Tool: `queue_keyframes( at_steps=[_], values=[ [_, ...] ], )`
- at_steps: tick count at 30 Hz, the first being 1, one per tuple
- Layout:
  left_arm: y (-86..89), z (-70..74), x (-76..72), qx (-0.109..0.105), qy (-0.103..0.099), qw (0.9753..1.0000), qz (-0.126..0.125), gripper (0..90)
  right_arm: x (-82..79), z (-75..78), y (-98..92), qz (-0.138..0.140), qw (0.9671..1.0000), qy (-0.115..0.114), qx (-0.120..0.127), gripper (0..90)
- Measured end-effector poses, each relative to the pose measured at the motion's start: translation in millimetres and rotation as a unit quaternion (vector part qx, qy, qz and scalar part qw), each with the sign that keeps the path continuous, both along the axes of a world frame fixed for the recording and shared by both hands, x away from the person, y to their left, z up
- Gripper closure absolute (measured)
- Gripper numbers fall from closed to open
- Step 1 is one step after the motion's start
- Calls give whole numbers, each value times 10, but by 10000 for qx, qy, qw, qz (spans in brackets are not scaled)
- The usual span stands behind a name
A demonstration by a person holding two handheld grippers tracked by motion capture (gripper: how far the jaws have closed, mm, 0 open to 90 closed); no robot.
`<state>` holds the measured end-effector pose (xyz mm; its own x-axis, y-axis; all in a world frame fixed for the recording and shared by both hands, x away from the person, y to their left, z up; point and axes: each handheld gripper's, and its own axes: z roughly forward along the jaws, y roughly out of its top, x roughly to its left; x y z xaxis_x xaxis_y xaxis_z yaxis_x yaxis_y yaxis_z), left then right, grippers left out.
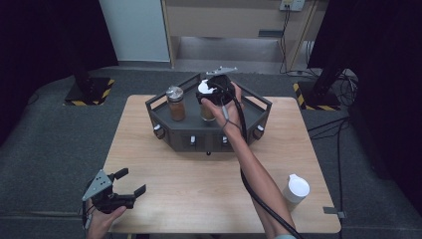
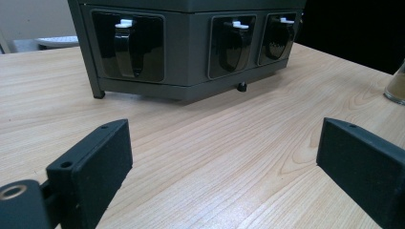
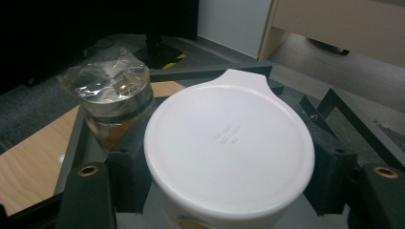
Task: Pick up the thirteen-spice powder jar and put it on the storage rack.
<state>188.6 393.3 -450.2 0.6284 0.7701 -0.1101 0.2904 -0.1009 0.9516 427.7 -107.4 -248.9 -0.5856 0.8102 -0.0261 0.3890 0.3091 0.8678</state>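
Two jaws of right gripper clamped white-lidded jar inside rack; left gripper hung released near table edge.

Pale wood-grain table, matt dark metal rack, smooth white plastic lid, crinkled clear film.

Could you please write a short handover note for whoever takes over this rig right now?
Right gripper: fingers closed around the white-lidded jar, on the dark grey rack.
Left gripper: open, holding nothing, low over the near left of the table.
Clear-lidded jar stands in the rack beside it; another white-lidded jar stands on the table, near right.
Whether the held jar is arriving or leaving cannot be told.
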Motion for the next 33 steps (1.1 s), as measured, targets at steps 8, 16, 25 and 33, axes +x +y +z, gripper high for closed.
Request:
queue_keyframes(
  at_steps=[8,16,25,33],
  values=[
    [6,-2,3,-7,3,10000,-4,42,86,-57,45,-77,10000,53,-22,308],
    [4,-2,1,-3,-4,10000,-5,41,137,-92,57,-70,9999,98,-11,308],
    [3,-1,1,2,-5,10000,-10,42,167,-102,45,-131,9998,124,15,308],
    [4,1,3,10,-3,10000,-12,42,180,-128,36,-141,9998,132,42,308]
  ],
)
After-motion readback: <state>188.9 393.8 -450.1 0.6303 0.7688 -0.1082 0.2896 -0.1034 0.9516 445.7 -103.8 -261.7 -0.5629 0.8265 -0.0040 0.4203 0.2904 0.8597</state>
